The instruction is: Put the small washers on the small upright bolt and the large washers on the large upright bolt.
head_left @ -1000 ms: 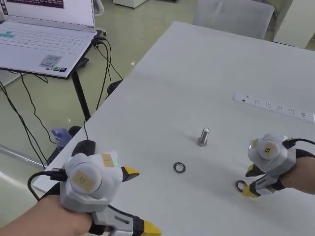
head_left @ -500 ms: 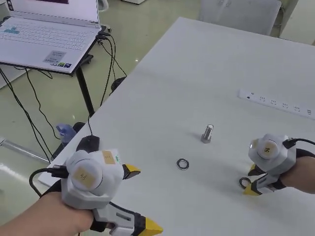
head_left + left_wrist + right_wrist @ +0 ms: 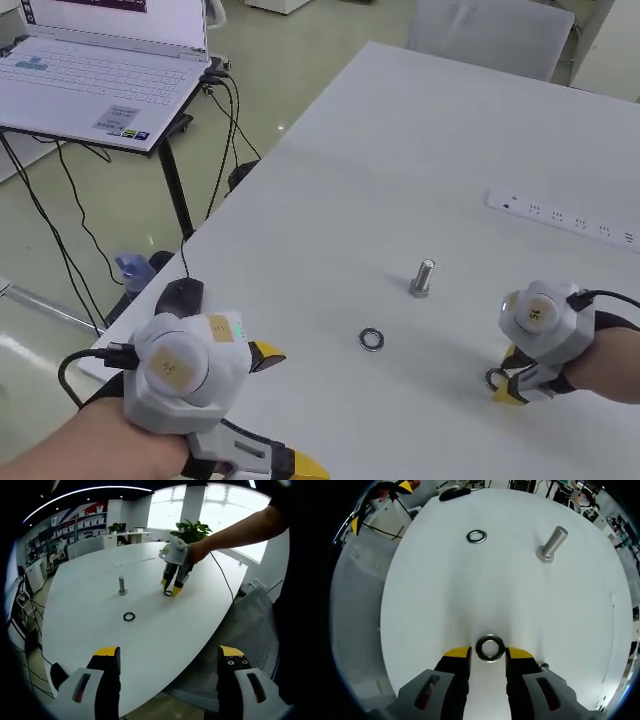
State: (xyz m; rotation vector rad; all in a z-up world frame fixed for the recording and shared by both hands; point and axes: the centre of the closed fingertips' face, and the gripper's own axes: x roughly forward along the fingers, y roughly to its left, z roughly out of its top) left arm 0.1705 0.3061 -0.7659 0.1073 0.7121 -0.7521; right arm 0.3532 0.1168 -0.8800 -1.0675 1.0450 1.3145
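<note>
A single steel bolt (image 3: 422, 278) stands upright mid-table, also in the left gripper view (image 3: 122, 585) and the right gripper view (image 3: 551, 544). One loose washer (image 3: 371, 340) (image 3: 129, 616) (image 3: 476, 536) lies flat in front of it. A second washer (image 3: 490, 648) (image 3: 493, 379) (image 3: 168, 593) rests on the table between the yellow tips of my right gripper (image 3: 489, 653) (image 3: 503, 386) (image 3: 172, 586), whose jaws are drawn in narrow against its sides. My left gripper (image 3: 169, 652) (image 3: 285, 410) hovers at the table's near left edge, open wide and holding nothing.
A white power strip (image 3: 565, 218) lies at the back right of the white table (image 3: 400, 150). Off the table's left edge stand a laptop (image 3: 90, 70) on a stand and cables on the floor. A grey chair (image 3: 490, 30) sits beyond the far end.
The head camera has shifted slightly. My right gripper has leaned a little lower over its washer, which stays on the table. The left gripper has hardly moved.
</note>
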